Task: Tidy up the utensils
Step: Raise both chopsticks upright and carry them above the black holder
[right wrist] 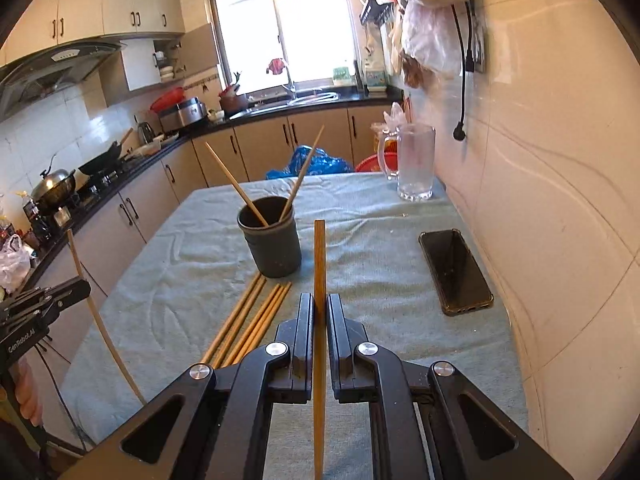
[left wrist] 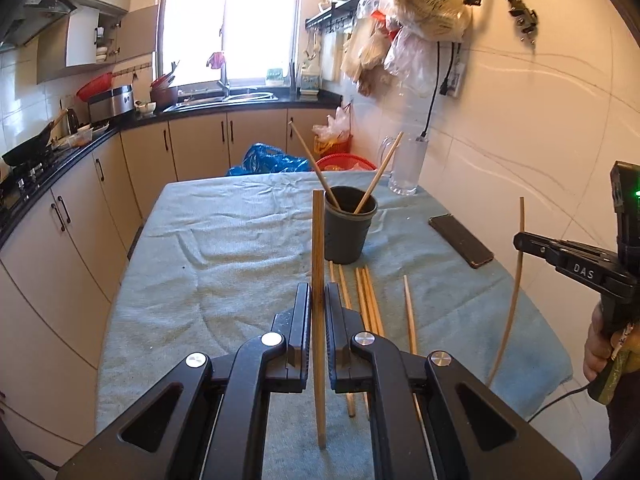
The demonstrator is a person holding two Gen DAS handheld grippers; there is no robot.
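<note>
A dark grey holder cup (left wrist: 347,224) (right wrist: 271,236) stands mid-table with two wooden chopsticks (left wrist: 316,166) (right wrist: 236,186) leaning in it. Several loose chopsticks (left wrist: 370,300) (right wrist: 248,320) lie on the cloth in front of the cup. My left gripper (left wrist: 319,300) is shut on one chopstick (left wrist: 318,248), held upright above the table, just short of the cup. My right gripper (right wrist: 320,308) is shut on another chopstick (right wrist: 319,260), also upright, to the right of the cup. Each gripper shows at the edge of the other view, the right one (left wrist: 520,240) and the left one (right wrist: 86,286).
The table is covered by a pale green cloth (left wrist: 240,248) (right wrist: 380,248). A black phone (left wrist: 460,240) (right wrist: 454,270) lies at the right. A glass mug (left wrist: 408,166) (right wrist: 414,162) stands at the far right corner by the wall. Kitchen counter and cabinets (left wrist: 80,200) run along the left.
</note>
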